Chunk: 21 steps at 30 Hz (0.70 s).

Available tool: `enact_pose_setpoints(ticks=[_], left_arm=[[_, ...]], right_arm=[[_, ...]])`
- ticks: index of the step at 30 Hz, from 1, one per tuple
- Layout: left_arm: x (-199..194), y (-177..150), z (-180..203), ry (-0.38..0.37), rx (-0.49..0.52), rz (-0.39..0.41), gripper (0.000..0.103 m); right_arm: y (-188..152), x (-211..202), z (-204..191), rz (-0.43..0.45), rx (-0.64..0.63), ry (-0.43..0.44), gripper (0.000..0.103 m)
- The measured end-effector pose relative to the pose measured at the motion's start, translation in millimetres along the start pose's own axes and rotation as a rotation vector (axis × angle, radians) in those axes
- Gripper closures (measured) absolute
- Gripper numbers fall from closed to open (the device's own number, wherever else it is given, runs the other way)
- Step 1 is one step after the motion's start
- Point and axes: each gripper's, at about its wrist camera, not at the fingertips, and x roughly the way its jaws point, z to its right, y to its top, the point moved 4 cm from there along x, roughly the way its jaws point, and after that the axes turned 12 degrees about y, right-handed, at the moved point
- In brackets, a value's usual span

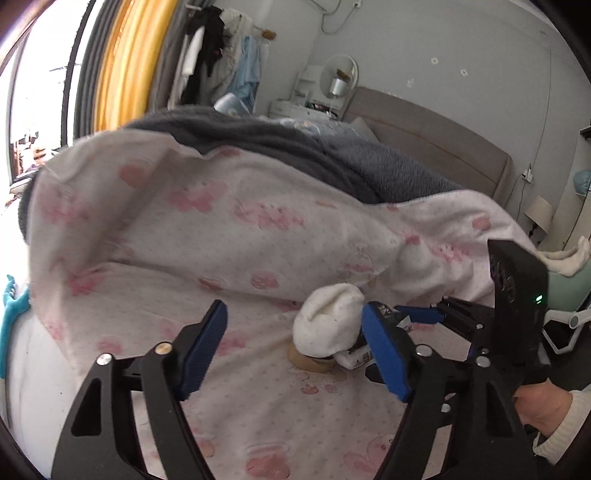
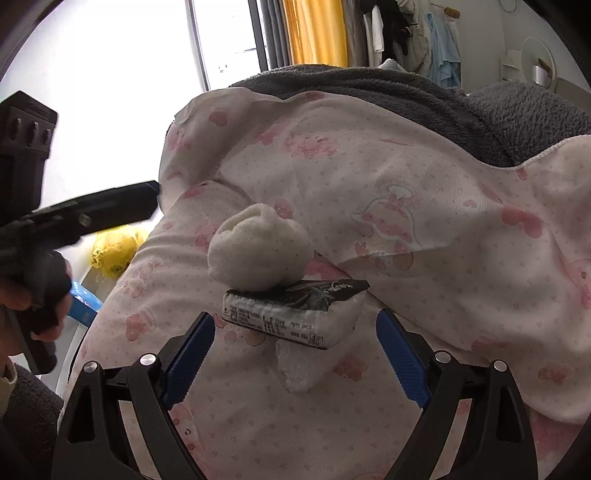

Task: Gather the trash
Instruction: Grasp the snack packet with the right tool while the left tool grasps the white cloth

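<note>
A white balled-up sock [image 2: 258, 251] rests on a black-and-white tissue pack [image 2: 295, 314] on the pink-printed bed sheet [image 2: 369, 184]. A clear crumpled wrapper [image 2: 299, 369] lies just in front of the pack. My right gripper [image 2: 295, 343] is open, its jaws on either side of the pack and a little short of it. In the left wrist view the sock [image 1: 328, 317] sits over a beige roll [image 1: 310, 363] and the pack [image 1: 356, 358]. My left gripper [image 1: 295, 343] is open, its right finger beside the sock. The right gripper [image 1: 424, 314] reaches in from the right.
A grey fleece blanket [image 1: 295, 147] is bunched at the back of the bed, by a grey headboard [image 1: 443, 147]. A yellow bag [image 2: 114, 251] and a blue box [image 2: 85, 299] lie beyond the bed's left edge. Clothes hang by the orange curtain [image 2: 317, 33].
</note>
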Motion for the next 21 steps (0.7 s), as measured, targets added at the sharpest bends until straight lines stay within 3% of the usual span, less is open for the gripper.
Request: enact_pose_setpoints(ticks=[13, 21], left_arm=[[40, -4, 20, -0.086, -0.003, -0.055, 0.036], [49, -6, 25, -0.109, -0.023, -0.077, 0.054]], right_arm=[[1, 3, 7, -0.026, -0.03, 0.016, 0.013], [3, -1, 4, -0.006, -0.061, 0.027, 0.013]])
